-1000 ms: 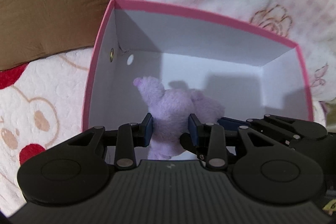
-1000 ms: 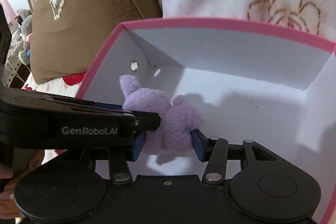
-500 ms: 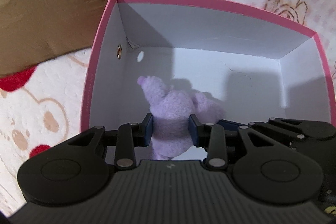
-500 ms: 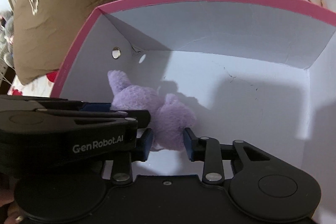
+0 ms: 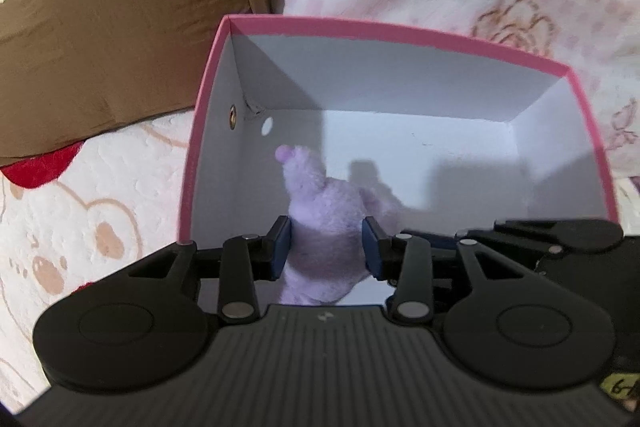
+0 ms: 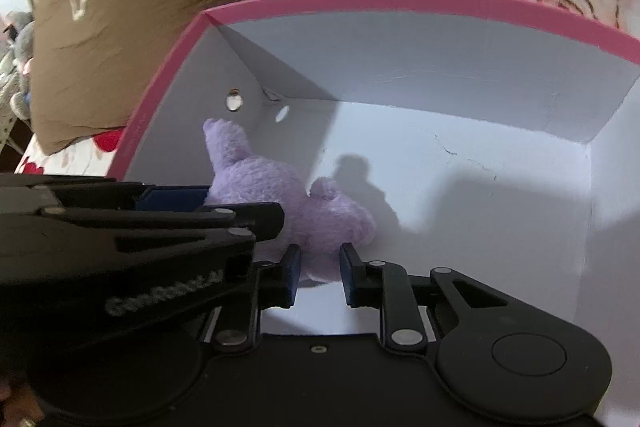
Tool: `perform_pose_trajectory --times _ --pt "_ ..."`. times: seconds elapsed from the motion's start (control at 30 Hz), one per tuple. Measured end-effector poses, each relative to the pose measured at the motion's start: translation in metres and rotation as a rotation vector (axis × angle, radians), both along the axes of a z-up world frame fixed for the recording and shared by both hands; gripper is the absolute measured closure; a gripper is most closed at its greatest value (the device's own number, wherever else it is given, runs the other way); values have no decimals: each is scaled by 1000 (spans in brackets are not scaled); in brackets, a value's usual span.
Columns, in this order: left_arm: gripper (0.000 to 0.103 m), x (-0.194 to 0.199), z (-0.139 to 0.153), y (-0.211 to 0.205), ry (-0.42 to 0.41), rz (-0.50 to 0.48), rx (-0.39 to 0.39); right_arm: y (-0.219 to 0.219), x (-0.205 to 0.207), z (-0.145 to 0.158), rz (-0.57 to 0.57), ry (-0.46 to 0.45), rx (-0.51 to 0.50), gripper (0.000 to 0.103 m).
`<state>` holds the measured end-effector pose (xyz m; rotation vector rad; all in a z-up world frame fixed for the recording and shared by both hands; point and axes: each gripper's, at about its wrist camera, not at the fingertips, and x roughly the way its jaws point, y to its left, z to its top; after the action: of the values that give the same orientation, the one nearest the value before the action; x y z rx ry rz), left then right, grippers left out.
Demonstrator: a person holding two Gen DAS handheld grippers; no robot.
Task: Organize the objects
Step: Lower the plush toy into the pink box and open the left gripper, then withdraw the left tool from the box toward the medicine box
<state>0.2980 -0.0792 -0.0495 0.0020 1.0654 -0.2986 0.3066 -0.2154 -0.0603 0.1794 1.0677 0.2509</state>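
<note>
A purple plush toy is lying inside the pink-rimmed box, toward its left wall, which suits a tidying job. The left gripper is bracketing the toy's body; its jaws have just been opening, and the pads appear to be barely touching the fur, though blur is making contact uncertain, so a release is the likely step. The right gripper is pinching the toy's lower edge, having just been closing on it, probably steadying it. The toy's underside is hiding behind both tools, and its face is not showing. A brown cushion is sitting behind the box.
</note>
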Motion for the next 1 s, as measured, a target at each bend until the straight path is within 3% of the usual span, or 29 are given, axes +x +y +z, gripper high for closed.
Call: perform_pose_trajectory --times 0.1,0.17,0.27,0.33,0.6,0.63,0.73,0.77,1.0 --pt "51 -7 11 6 -38 4 7 4 -13 15 56 -69 -58 74" --pt "50 -7 15 9 -40 2 15 3 -18 24 79 -89 -61 74" --pt "55 -8 18 12 -24 -21 -1 4 -22 31 85 -103 -66 74" --pt "64 -12 21 15 -9 -27 -25 3 -23 32 78 -103 -59 74" --pt "64 -43 55 33 27 -68 -75 0 -52 59 90 -132 -57 74" --pt "64 -47 61 37 74 -114 -63 -1 -58 64 95 -139 -58 74" --pt "63 -59 81 50 74 -117 -72 0 -80 83 113 -161 -56 72" --pt "63 -63 86 54 97 -156 -59 2 -89 89 121 -169 -58 71" --pt "60 -94 128 75 45 -170 -53 7 -135 121 171 -220 -81 69"
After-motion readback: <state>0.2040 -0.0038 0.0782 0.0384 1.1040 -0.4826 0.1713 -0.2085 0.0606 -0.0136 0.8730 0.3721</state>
